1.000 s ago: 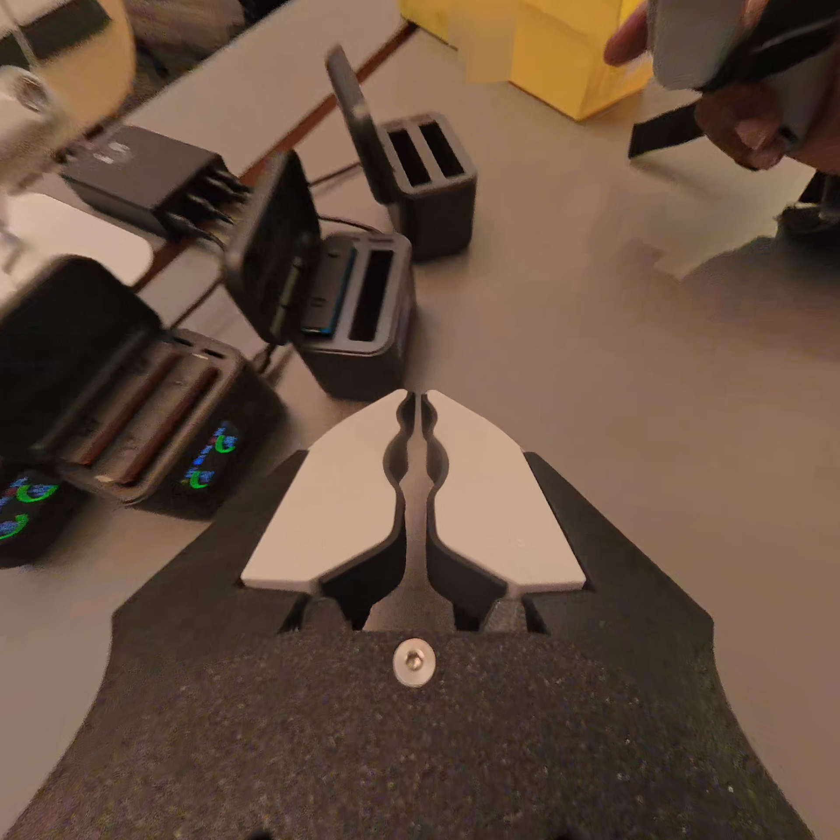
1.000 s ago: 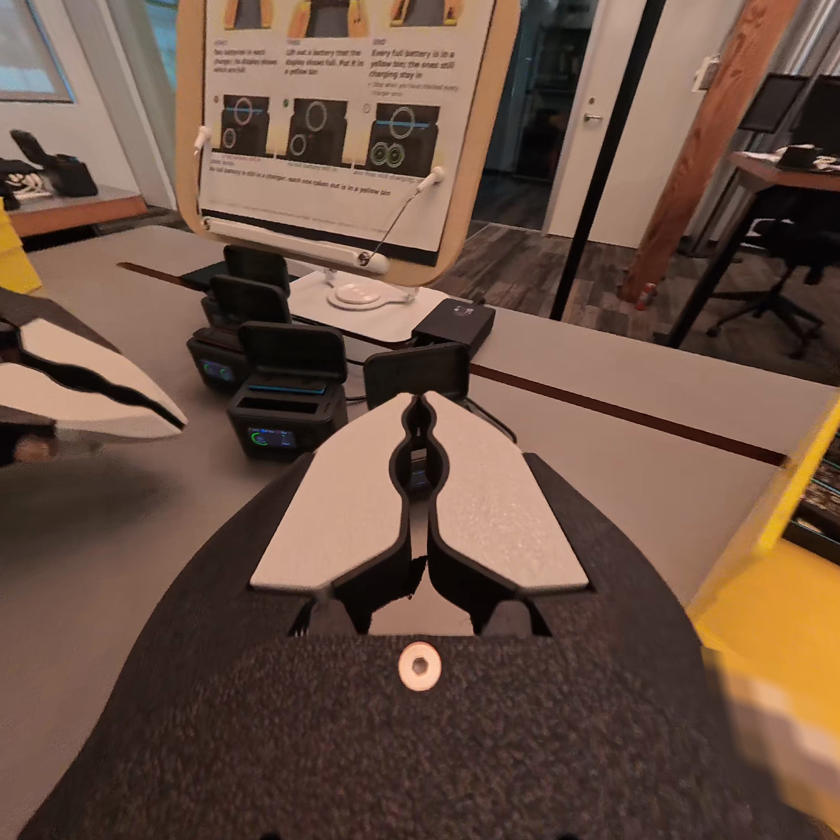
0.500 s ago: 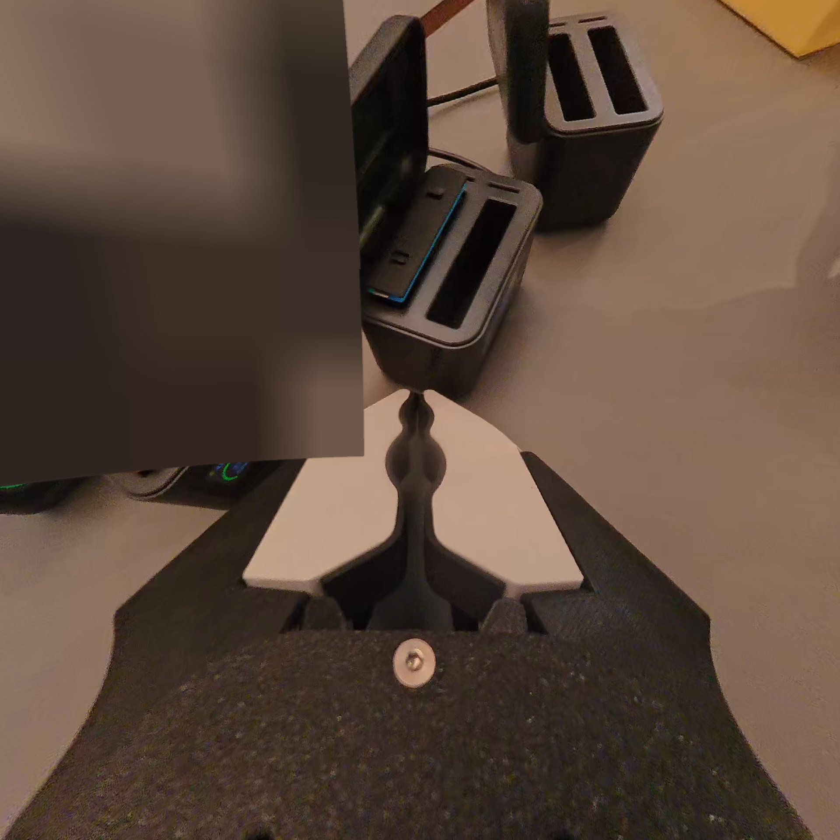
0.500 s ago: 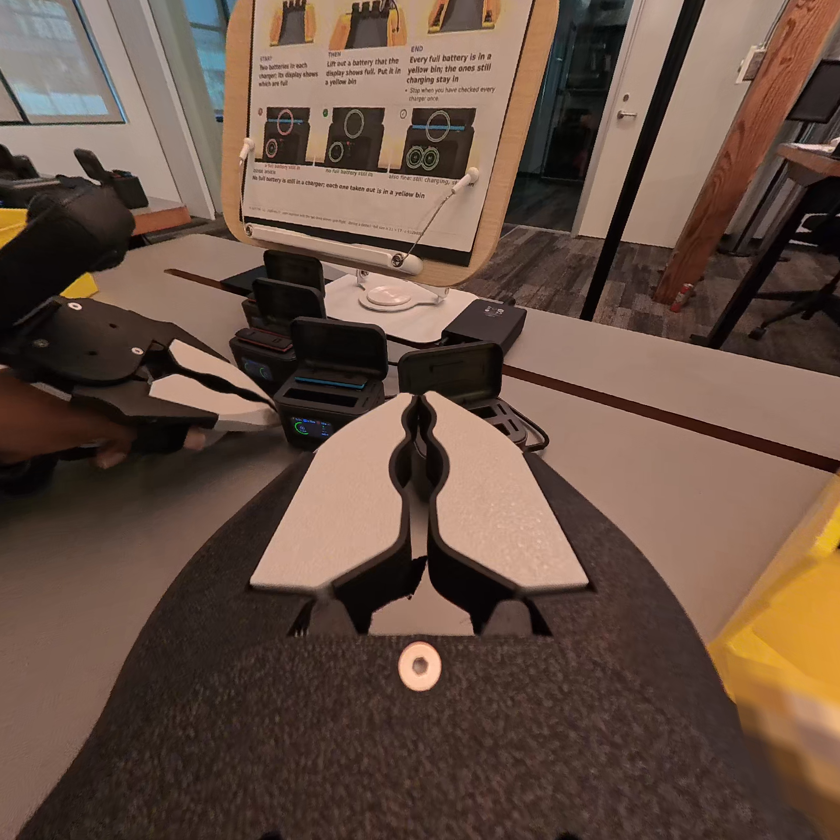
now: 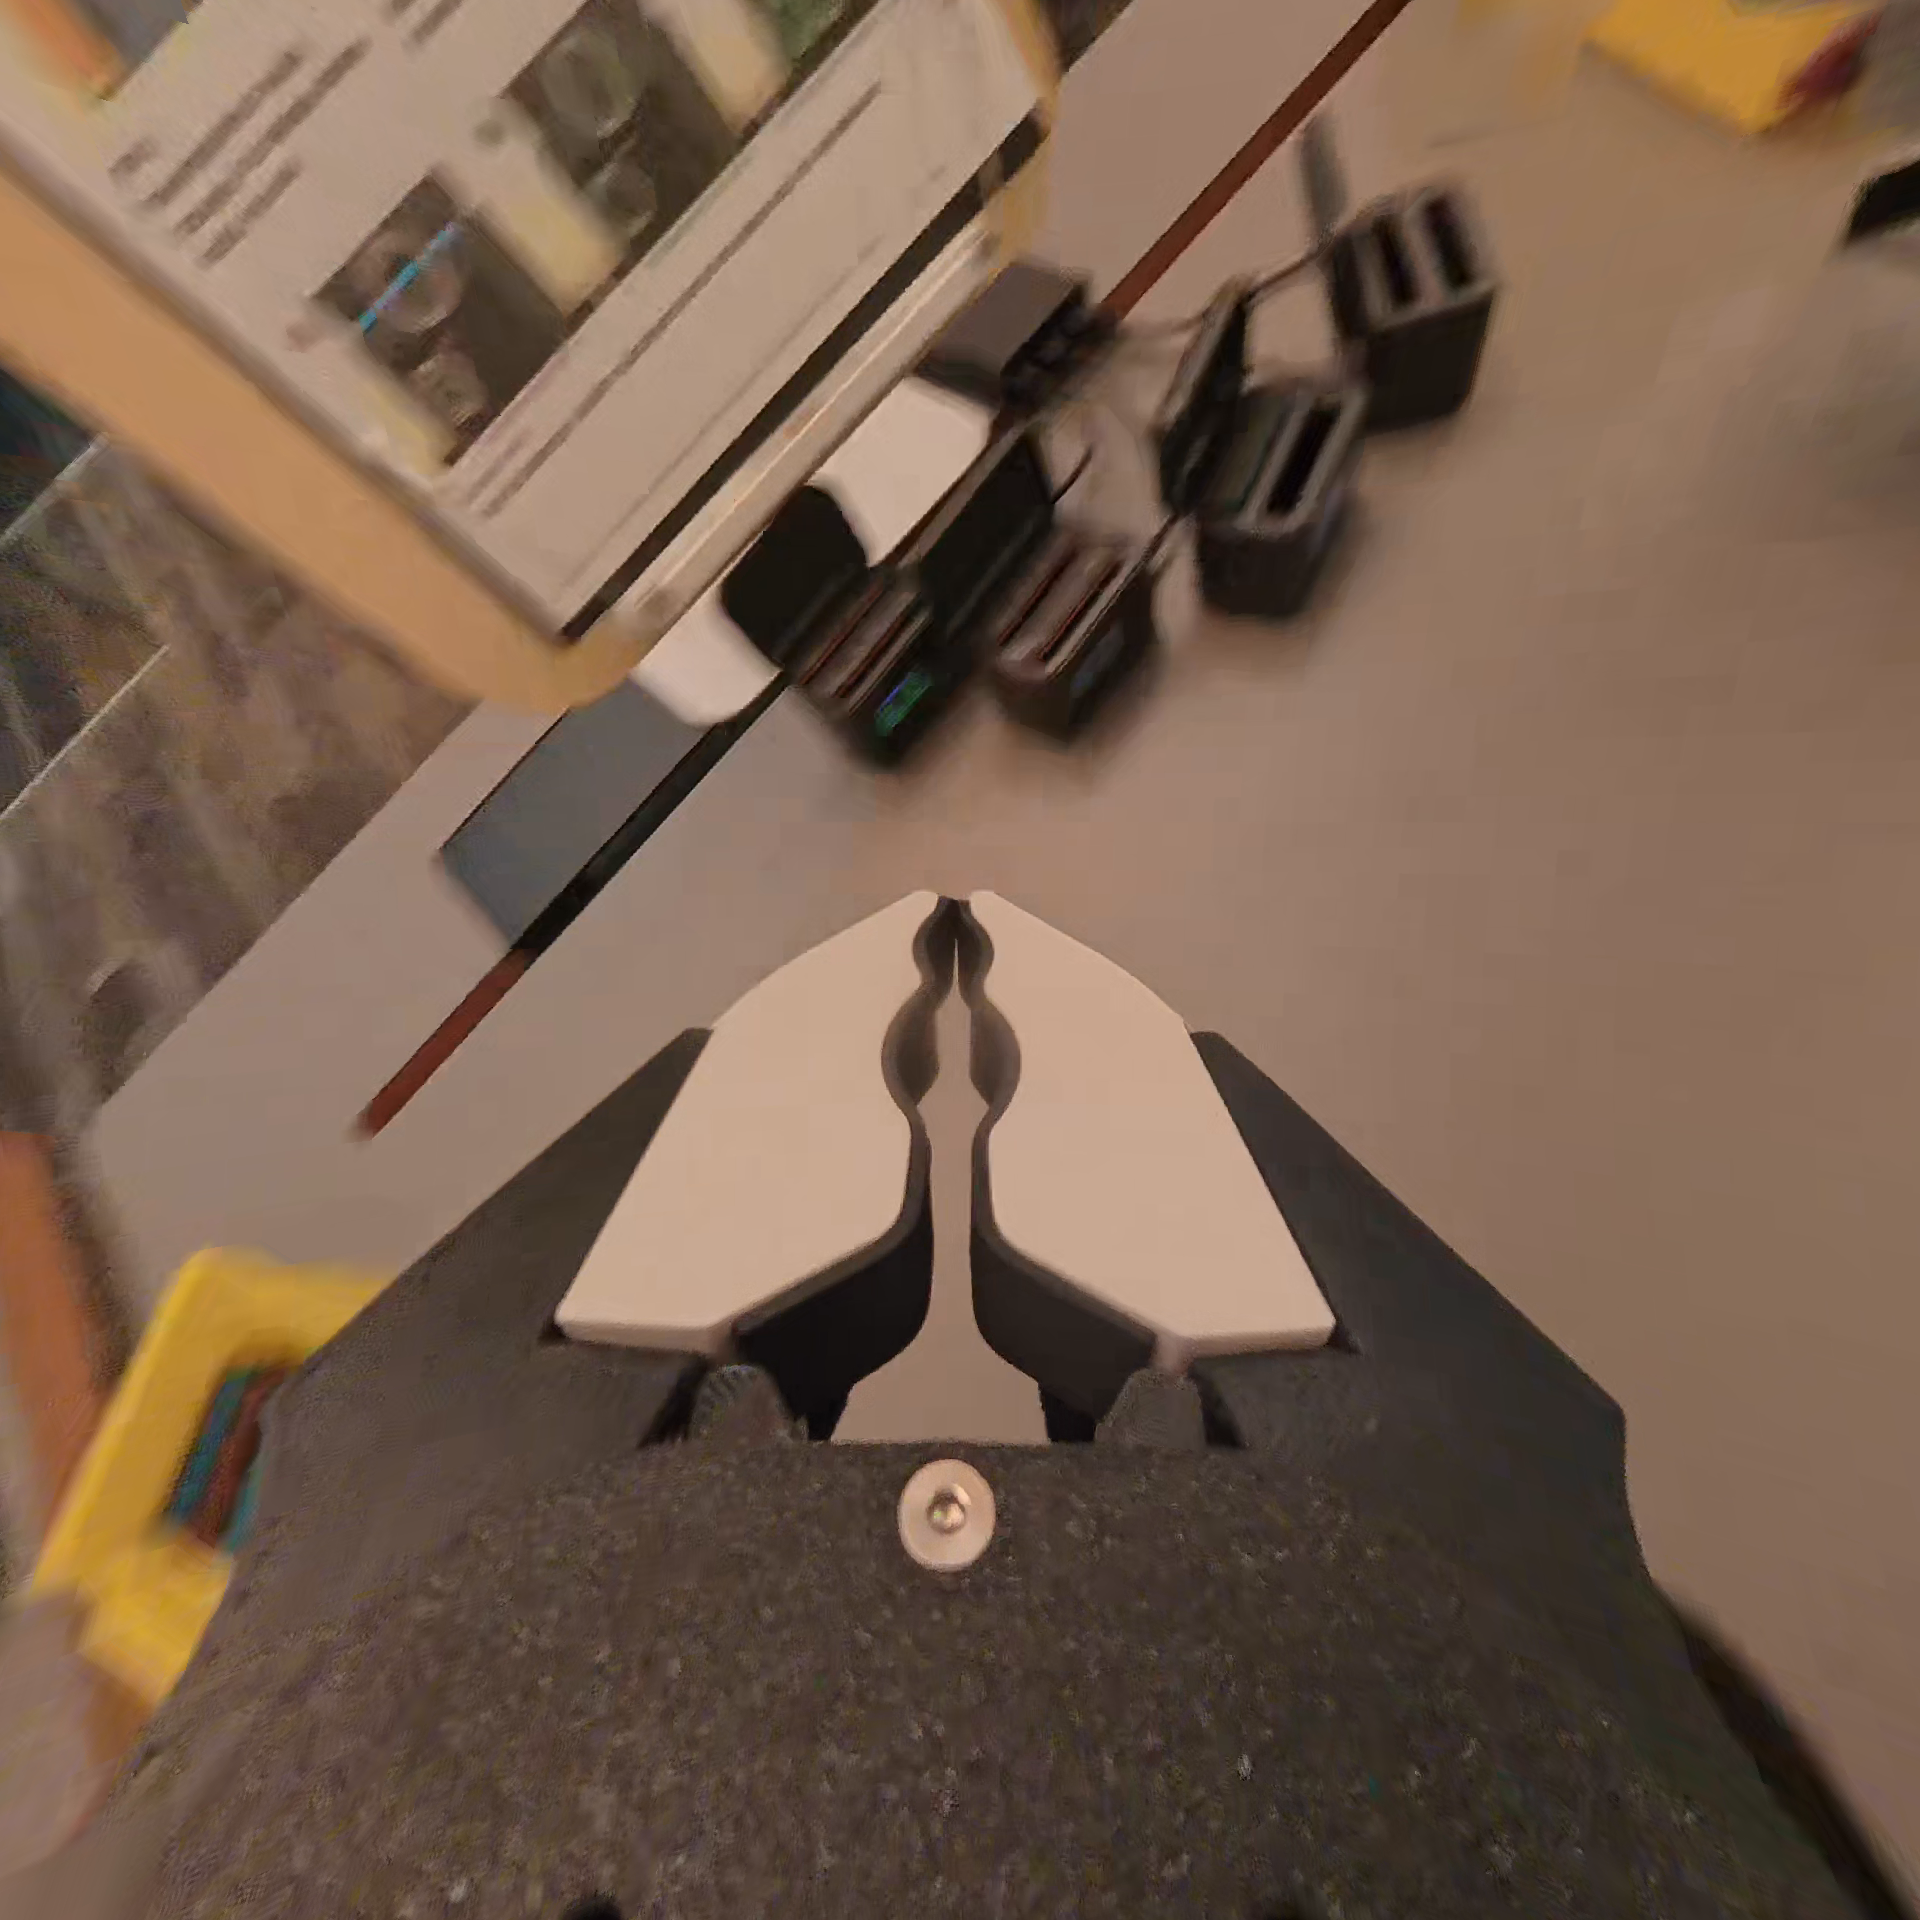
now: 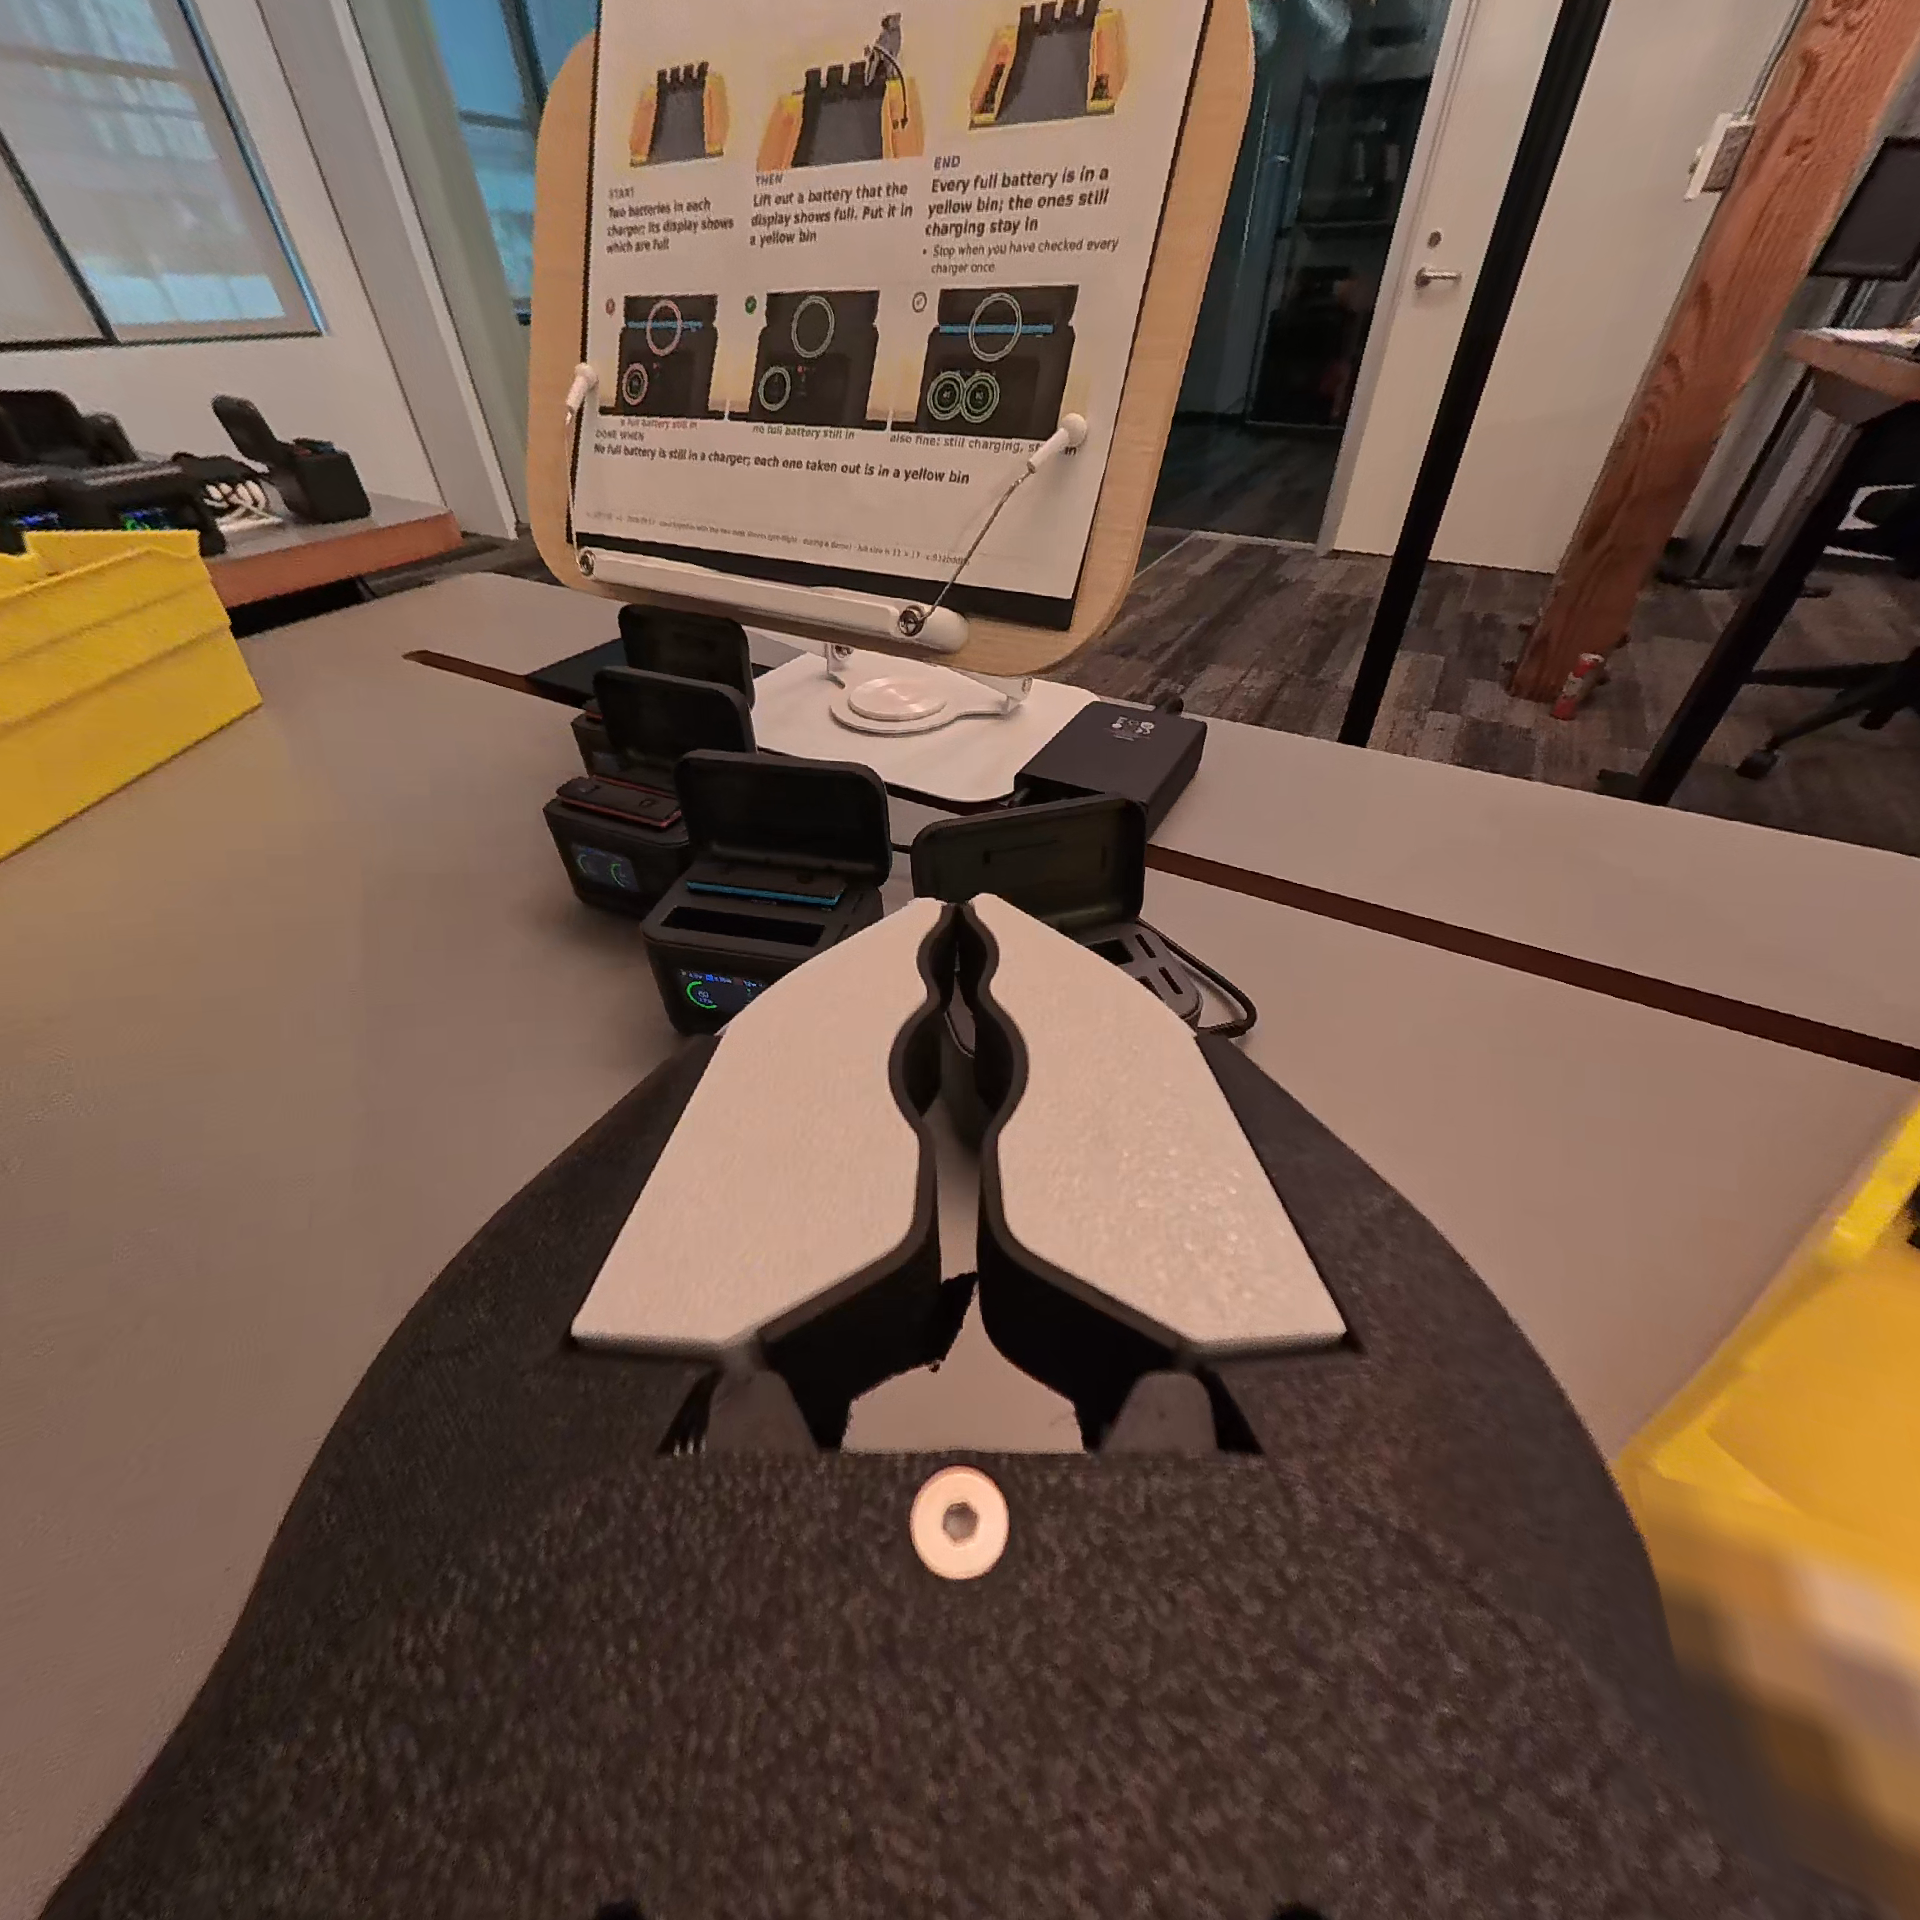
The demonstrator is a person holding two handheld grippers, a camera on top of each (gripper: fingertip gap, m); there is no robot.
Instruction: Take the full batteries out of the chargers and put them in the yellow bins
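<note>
- Left wrist view has swung far from where it was half a second ago: then it looked straight down on an open charger just past the fingertips, now it is tilted and motion-blurred, with the chargers point(image 5: 1081, 623) well ahead in a loose row on the grey table point(image 5: 1558, 935).
- Left gripper point(image 5: 957, 902) has its white fingers pressed together at the tips, as before, with nothing visible between them.
- A yellow bin point(image 5: 135, 1455) now shows at the lower left of this view, with dark, coloured items inside that are too blurred to identify; a second yellow bin point(image 5: 1714, 62) sits far off at the top right.
- An instruction board point(image 5: 520, 260) on a white stand fills the upper left, where a mosaic patch lay half a second ago.
- Right wrist view has changed little: the right gripper point(image 6: 957, 912) hangs above the table point(image 6: 312, 1039) with its tips nearly meeting and nothing pinched.
- The other gripper and the hand holding it, seen at the left of this view half a second ago, have gone from it.
- Four open chargers stand before the board; the charger point(image 6: 769, 914) nearest the left fingertip holds a blue-edged battery point(image 6: 764, 891) in its rear slot, the front slot bare, its display lit green.
- A charger behind it point(image 6: 613, 842) carries red-edged batteries point(image 6: 623, 805).
- Yellow bins sit at the far left point(image 6: 114, 665) and the near right point(image 6: 1787, 1455).
</note>
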